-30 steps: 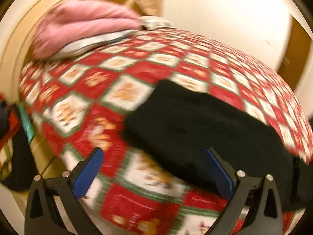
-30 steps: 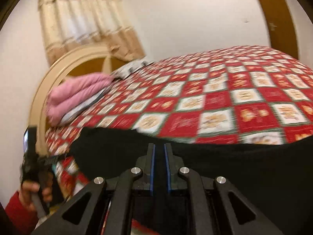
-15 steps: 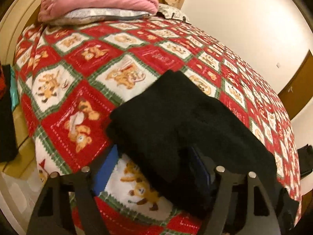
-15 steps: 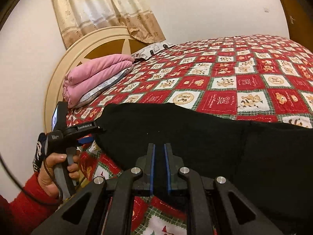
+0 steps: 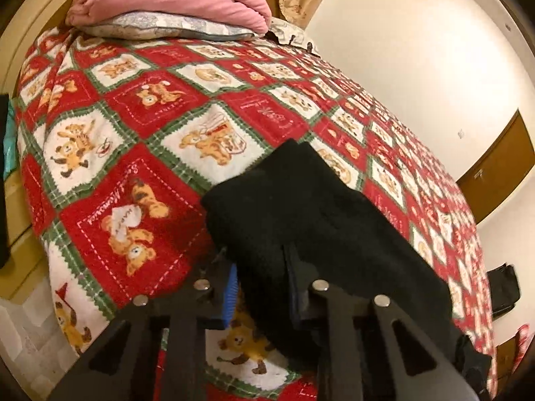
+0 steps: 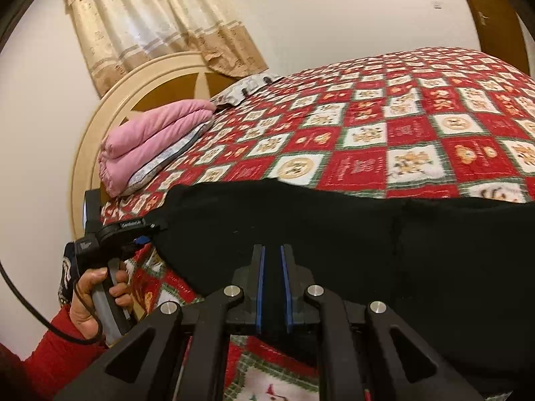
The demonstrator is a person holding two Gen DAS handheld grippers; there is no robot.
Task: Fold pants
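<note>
You are working at the near edge of the bed, where the black pants (image 6: pixel 334 234) are lying stretched along the red patchwork quilt (image 5: pixel 140 153). Your left gripper (image 5: pixel 260 280) is pinching the end of the pants, fabric bunched between its pads, so that end can be lifted and carried over. Your right gripper (image 6: pixel 271 287) is squeezing in on the cloth midway along; the dark fabric probably sits in that narrow gap, anchoring the fold line.

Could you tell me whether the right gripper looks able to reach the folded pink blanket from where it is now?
Probably not without letting go: the right gripper is shut on the black pants, and the pink blanket lies well beyond them by the headboard.
</note>
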